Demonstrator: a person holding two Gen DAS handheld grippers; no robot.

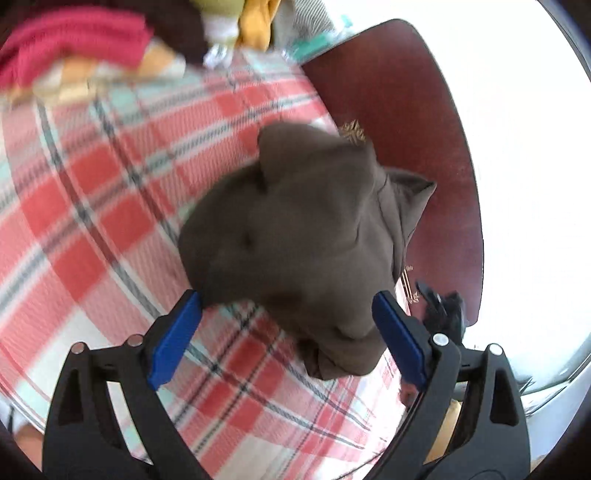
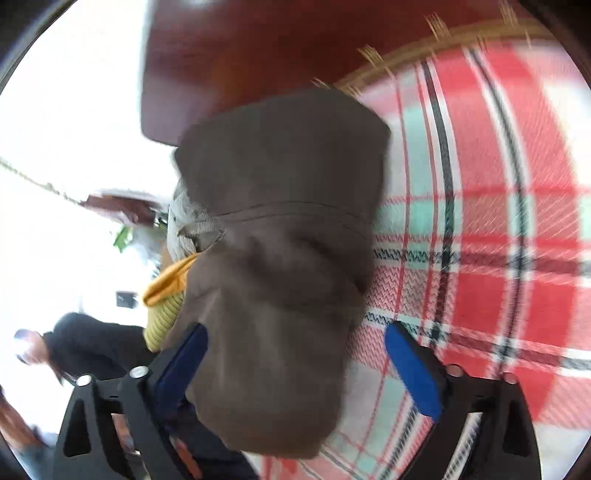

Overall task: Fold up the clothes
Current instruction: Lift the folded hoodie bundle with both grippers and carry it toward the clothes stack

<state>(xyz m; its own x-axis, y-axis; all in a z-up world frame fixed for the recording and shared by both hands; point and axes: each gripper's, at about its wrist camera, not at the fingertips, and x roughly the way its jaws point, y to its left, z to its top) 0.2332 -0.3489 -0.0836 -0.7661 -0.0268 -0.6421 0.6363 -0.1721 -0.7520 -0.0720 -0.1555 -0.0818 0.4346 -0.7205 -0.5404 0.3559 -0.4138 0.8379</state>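
Observation:
A brown garment (image 1: 295,229) lies bunched in a thick bundle on a red, white and mint plaid cloth (image 1: 110,184), near the cloth's right edge. My left gripper (image 1: 288,295) is open, and its blue pads (image 1: 177,332) stand on either side of the bundle's near end. In the right wrist view the same brown garment (image 2: 280,258) fills the middle. My right gripper (image 2: 299,328) is open around its near end, the left pad (image 2: 184,362) against the fabric and the right one apart from it. Both views are blurred.
A pile of clothes, pink (image 1: 74,44) and yellow (image 1: 255,26), sits at the cloth's far end. A dark red wooden table (image 1: 406,110) shows beyond the cloth. A yellow garment (image 2: 166,295) peeks out behind the bundle. A person in dark clothes (image 2: 85,343) is at the left.

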